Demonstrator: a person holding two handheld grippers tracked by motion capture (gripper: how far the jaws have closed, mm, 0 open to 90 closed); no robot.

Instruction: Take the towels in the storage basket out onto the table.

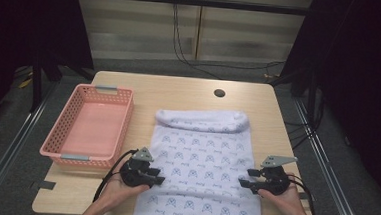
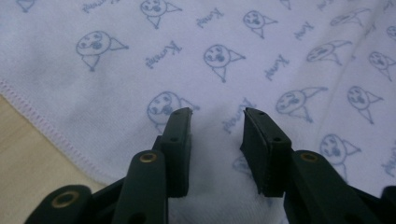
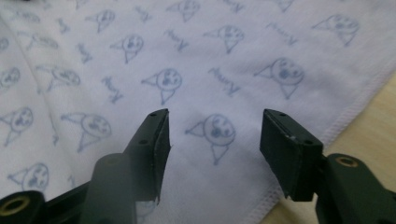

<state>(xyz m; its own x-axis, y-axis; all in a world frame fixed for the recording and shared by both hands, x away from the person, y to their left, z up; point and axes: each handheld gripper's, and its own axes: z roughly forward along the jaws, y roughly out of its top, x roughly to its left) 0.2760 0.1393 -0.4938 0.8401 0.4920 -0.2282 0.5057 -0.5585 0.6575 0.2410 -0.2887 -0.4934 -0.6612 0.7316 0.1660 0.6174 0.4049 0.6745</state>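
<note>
Printed towel [image 1: 203, 158] lies flat along the table [image 1: 179, 89], from mid-table to the near edge and hanging over it; the far end is already rolled or folded over [image 1: 203, 119]. Step in hand, I judge: pre-grasp for the next fold.

Left hand-held gripper [image 1: 157, 179] sits at the towel's left hem, right hand-held gripper [image 1: 244, 179] at the right hem, both towards the near edge. In the left gripper view its jaws stand partly open over the cloth just inside the stitched hem [image 2: 44, 126], holding nothing; the right gripper's jaws in its own view are wider open, also holding nothing.

Next move likely calls for pinching both hems evenly, then lifting together.

Pink basket [image 1: 88, 126] sits at the left edge, well apart from the towel.
</note>
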